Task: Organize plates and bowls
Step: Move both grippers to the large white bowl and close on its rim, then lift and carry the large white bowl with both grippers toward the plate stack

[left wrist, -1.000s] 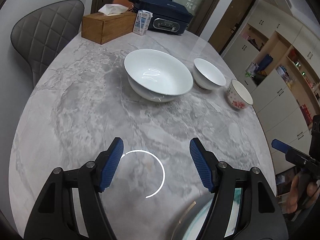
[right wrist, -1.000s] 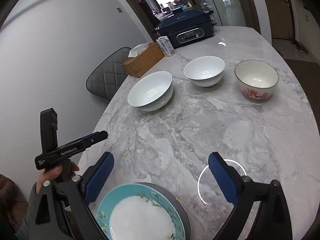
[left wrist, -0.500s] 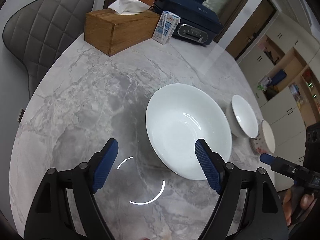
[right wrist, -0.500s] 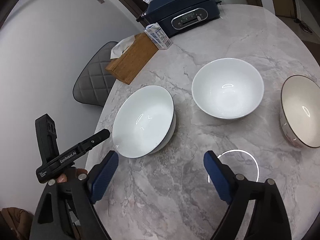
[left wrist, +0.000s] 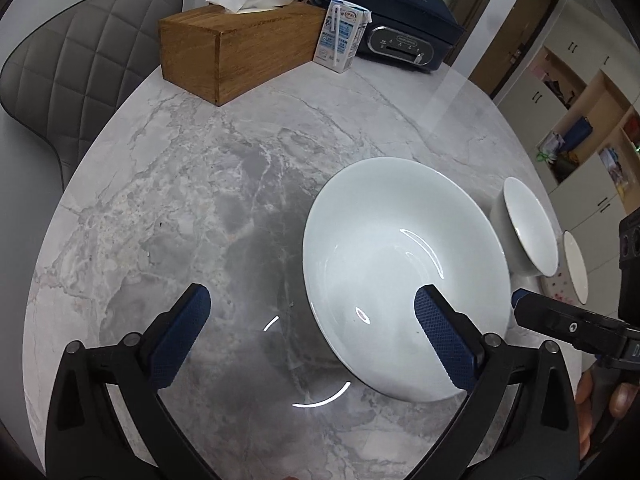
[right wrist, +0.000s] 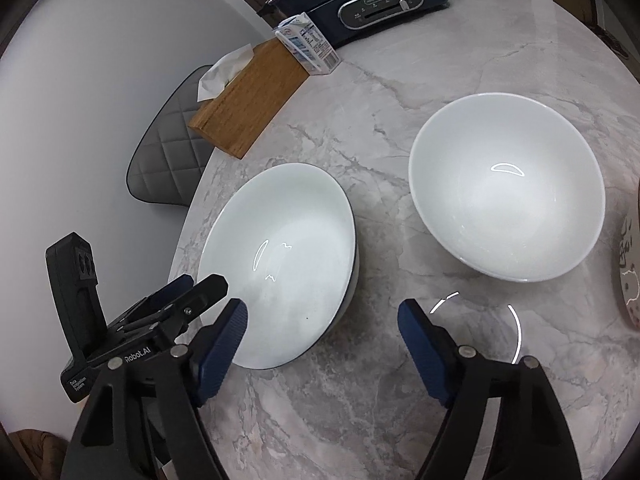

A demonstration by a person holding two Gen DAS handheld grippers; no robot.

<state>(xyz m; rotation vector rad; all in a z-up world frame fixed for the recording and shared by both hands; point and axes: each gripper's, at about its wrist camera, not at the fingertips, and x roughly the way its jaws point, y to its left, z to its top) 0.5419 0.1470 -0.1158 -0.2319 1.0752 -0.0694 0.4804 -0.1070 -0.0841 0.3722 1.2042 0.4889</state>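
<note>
Both grippers have closed in on the wide white ceramic bowl (left wrist: 400, 276) near the marble table's (left wrist: 200, 184) left edge: the left gripper (left wrist: 312, 332) has just been opening wide astride its near rim, the right gripper (right wrist: 322, 344) narrowing, neither gripping.

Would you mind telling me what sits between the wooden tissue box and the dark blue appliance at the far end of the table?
A small milk carton stands between the tissue box and the appliance, seen in both wrist views.
</note>
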